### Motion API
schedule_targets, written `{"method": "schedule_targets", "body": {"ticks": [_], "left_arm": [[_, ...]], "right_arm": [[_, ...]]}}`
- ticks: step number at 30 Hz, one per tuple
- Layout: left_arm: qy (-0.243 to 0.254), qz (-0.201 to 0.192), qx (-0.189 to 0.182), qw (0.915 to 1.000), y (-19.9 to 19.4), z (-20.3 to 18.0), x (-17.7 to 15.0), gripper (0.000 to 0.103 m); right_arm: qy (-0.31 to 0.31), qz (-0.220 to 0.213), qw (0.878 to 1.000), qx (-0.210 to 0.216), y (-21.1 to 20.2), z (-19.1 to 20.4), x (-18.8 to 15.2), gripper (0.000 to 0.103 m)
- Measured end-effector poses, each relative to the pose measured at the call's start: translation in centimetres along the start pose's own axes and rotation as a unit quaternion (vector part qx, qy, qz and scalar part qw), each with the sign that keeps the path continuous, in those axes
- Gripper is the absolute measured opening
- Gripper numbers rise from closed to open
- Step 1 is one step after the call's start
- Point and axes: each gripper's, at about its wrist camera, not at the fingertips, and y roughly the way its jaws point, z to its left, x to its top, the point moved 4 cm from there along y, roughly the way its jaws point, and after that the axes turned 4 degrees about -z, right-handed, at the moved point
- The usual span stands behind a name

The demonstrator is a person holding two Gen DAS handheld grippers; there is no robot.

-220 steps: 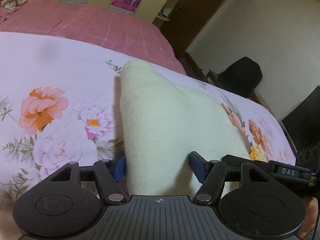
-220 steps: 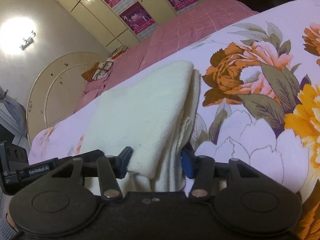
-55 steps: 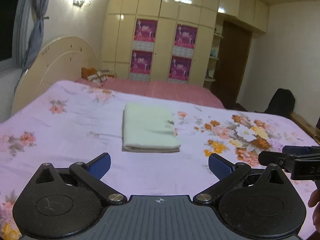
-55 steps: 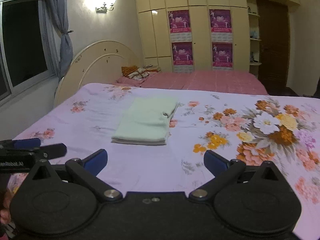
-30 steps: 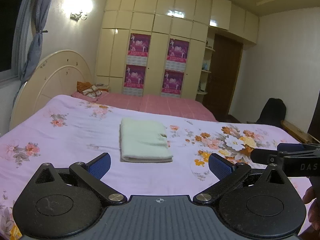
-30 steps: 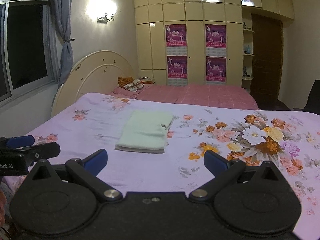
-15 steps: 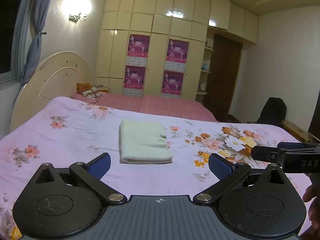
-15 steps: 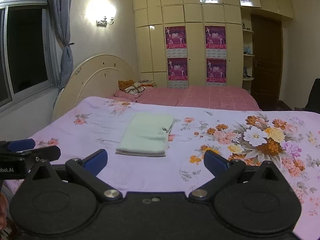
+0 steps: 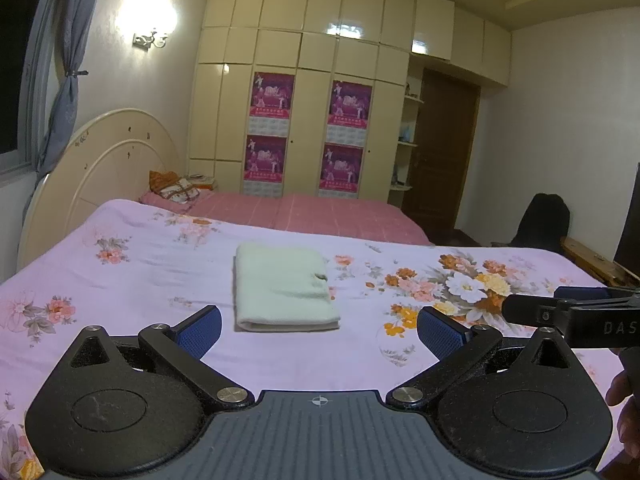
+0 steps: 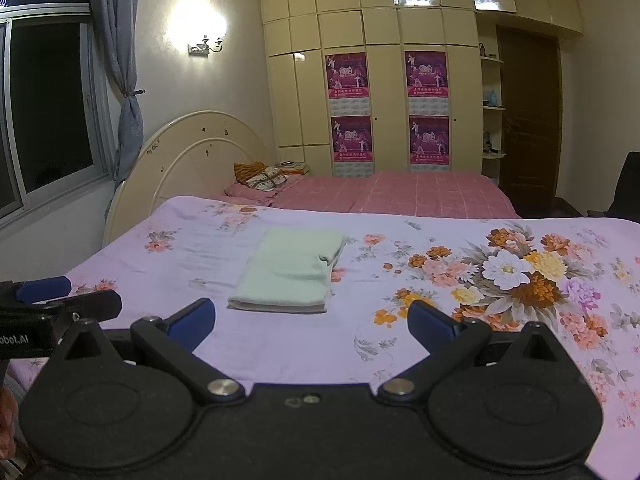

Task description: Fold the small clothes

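Observation:
A pale green folded garment (image 9: 282,286) lies flat on the floral lilac bedsheet (image 9: 140,264), a neat rectangle; it also shows in the right wrist view (image 10: 292,270). My left gripper (image 9: 318,328) is open and empty, held back from the garment above the near edge of the bed. My right gripper (image 10: 310,322) is open and empty too, level with it. The right gripper's tip shows at the right of the left wrist view (image 9: 560,312), and the left gripper's tip shows at the left of the right wrist view (image 10: 52,300).
A second bed with a pink checked cover (image 10: 400,196) and pillows (image 10: 260,178) lies beyond. A round cream headboard (image 10: 188,160) stands at the left. Wardrobes with posters (image 9: 308,132) line the far wall. A dark chair (image 9: 542,224) and a wooden door (image 9: 444,160) are at the right.
Both grippers let go of the garment and drew well back from it. In the last second they barely shift; the garment lies still.

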Motion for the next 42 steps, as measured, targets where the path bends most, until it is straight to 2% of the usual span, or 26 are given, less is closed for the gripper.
{"method": "schedule_targets", "body": {"ticks": [36, 42], "left_arm": [[0.003, -0.004, 0.009, 0.9999, 0.2, 0.7, 0.2, 0.103], [0.010, -0.018, 0.015, 0.9997, 0.0, 0.7, 0.3, 0.102]], "right_arm": [[-0.009, 0.004, 1.000, 0.003, 0.5, 1.4, 0.2, 0.102], [-0.009, 0.004, 1.000, 0.003, 0.6, 1.4, 0.2, 0.102]]}}
